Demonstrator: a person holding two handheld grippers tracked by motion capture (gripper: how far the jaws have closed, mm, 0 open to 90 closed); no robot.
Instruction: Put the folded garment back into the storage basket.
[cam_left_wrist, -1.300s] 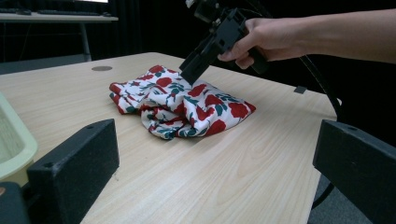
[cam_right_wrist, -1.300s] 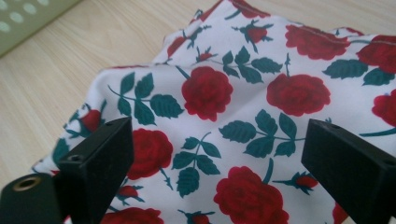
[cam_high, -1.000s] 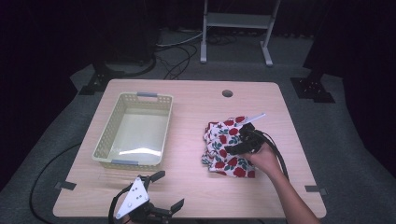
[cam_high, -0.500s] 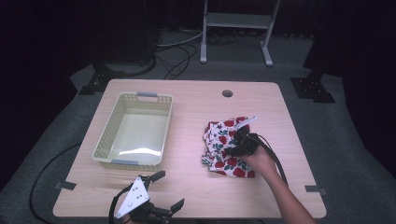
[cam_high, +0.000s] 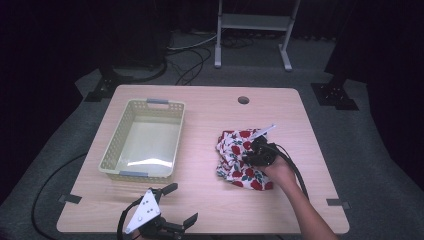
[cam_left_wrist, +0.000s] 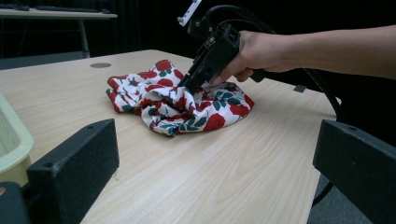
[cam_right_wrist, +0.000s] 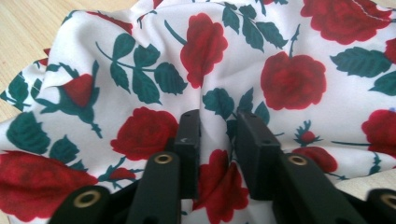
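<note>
rose-print cloth (cam_right_wrist: 140, 70) pinched in right tongs (cam_right_wrist: 218, 135), unlabelled

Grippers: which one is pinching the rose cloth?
The right gripper, its jaws squeezing a fold of the rose cloth. The left gripper sits open, apart.

A light wooden table (cam_high: 210, 200) stands on grey carpet (cam_high: 370, 165). Beyond it, a metal stand (cam_high: 255, 22) and loose cables (cam_high: 190, 60) sit against dark surroundings.

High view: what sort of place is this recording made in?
Probably a lab or studio set up for recording: one wooden table on grey carpet, dark curtains around, cables across the floor, and a metal stand behind.
</note>
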